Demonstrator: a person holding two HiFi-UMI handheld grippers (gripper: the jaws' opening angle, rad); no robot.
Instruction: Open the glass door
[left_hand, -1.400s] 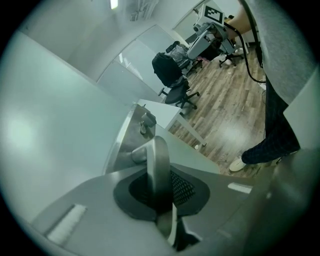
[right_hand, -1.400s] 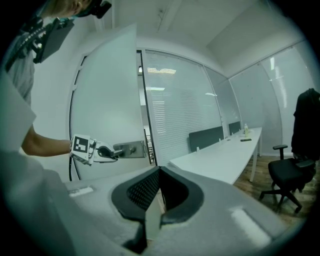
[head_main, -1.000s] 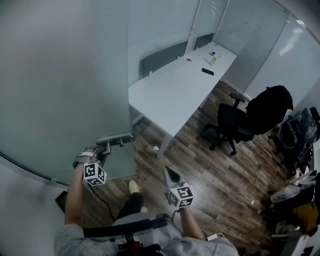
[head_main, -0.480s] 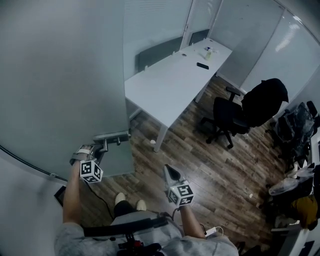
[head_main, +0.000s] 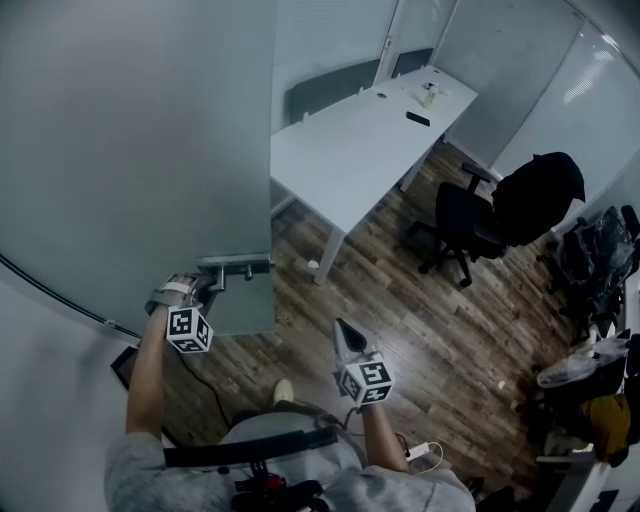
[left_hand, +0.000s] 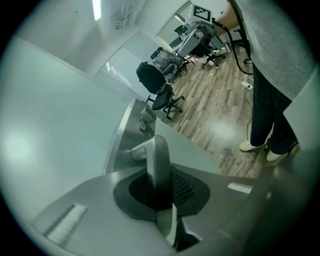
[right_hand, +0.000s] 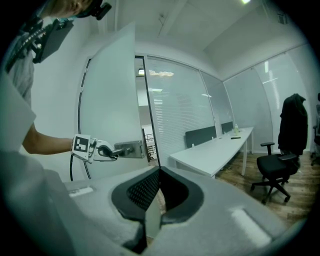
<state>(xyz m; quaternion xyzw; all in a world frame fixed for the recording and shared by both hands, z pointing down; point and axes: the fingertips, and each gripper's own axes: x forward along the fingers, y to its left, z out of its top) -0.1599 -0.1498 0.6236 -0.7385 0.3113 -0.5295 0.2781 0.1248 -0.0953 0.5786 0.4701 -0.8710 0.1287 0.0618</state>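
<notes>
The frosted glass door (head_main: 150, 150) fills the left side. Its free edge runs down to the door handle (head_main: 238, 264). The left gripper (head_main: 207, 292) has its fingers closed on the lever, and only the left gripper view shows the lever clamped between the pads. Right of that edge, bare wooden floor (head_main: 430, 330) lies open up to the white tabletop (head_main: 350, 160) and black chair (head_main: 470, 225). The right gripper (head_main: 343, 332) hangs over the floor, fingers together and empty. Only its view shows a dark upright strip (right_hand: 148, 110) past the door's edge.
</notes>
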